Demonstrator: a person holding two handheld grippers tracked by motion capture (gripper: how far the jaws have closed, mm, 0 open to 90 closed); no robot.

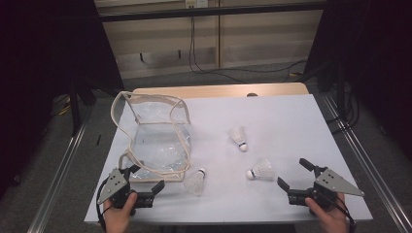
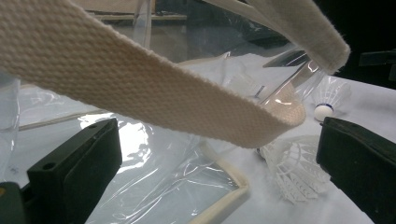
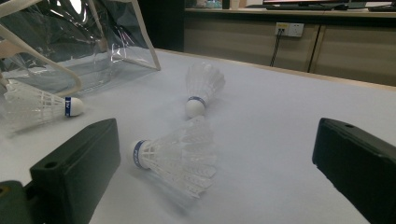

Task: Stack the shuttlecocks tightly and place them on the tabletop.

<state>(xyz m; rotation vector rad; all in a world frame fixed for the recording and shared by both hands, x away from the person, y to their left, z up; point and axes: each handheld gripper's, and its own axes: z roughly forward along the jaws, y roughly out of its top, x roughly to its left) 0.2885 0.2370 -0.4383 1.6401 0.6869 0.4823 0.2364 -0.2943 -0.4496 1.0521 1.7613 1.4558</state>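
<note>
Left gripper at lower left, jaws spread wide and empty, just beside the clear bag at centre left. Right gripper at lower right, also released, facing the nearest shuttlecock; two more shuttlecocks lie on the white table.

White table, wooden strip along far edge; on it, left, clear plastic bag with cream webbing trim (mouth gaping); three shuttlecocks: one just beside bag, one mid-table, one nearer right.
</note>
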